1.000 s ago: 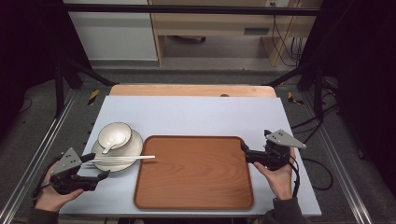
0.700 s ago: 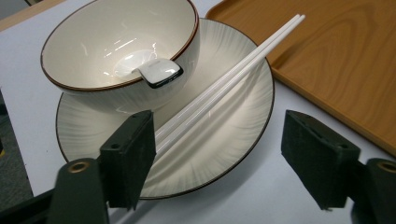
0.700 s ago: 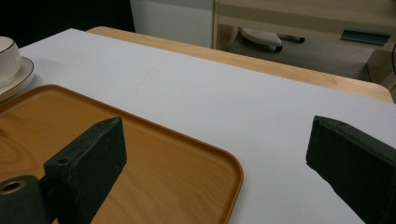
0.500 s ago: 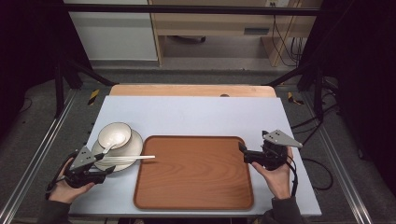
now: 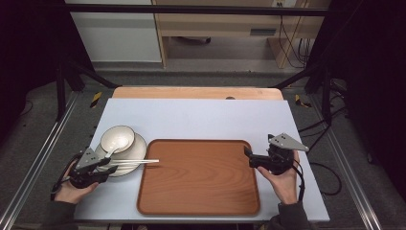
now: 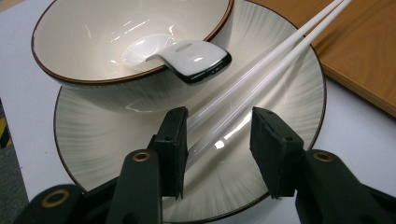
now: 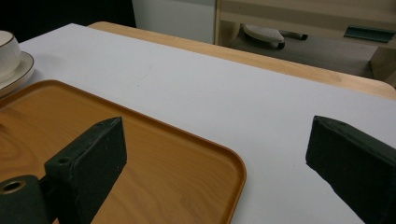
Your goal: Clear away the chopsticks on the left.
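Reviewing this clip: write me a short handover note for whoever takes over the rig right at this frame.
Left gripper: open, jaws on either side of the white chopsticks, not yet closed.
Right gripper: open, holding nothing, at the right edge of the wooden tray.
Things: chopsticks lie across the plate, tips reaching over the tray's left edge. The bowl sits on the plate with a spoon in it.
Done: nothing moved onto the tray.
Left: probably close on the chopsticks and lift them.

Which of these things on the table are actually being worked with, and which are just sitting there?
In the job:
left hand-held gripper, open around the chopsticks
plate under them

Lying about:
bowl with spoon
tray
right hand-held gripper, open, empty
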Action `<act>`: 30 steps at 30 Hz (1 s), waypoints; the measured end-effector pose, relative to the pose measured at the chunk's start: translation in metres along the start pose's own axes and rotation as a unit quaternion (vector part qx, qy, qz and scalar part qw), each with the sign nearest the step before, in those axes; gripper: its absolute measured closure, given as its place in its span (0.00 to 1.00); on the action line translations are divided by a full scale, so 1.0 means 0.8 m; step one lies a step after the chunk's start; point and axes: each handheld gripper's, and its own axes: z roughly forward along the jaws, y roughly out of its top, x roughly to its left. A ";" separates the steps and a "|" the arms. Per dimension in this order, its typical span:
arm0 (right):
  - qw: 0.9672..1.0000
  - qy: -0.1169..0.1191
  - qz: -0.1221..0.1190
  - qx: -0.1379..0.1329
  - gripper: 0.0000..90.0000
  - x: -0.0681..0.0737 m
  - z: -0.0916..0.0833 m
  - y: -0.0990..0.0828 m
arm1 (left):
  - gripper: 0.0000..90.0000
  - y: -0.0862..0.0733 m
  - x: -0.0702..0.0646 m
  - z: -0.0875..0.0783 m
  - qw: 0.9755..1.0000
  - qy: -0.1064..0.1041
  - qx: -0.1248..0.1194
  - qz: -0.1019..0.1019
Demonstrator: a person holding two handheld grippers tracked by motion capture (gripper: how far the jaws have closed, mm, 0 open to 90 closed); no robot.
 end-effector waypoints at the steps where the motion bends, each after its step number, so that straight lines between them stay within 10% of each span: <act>1: 1.000 0.001 0.000 0.000 0.06 0.000 0.000 0.000 | 0.65 0.000 0.000 0.000 1.000 0.000 0.000 0.000; 30: 1.000 0.001 -0.001 0.003 0.06 0.000 0.001 -0.001 | 0.88 0.007 -0.021 0.004 1.000 -0.025 0.009 0.002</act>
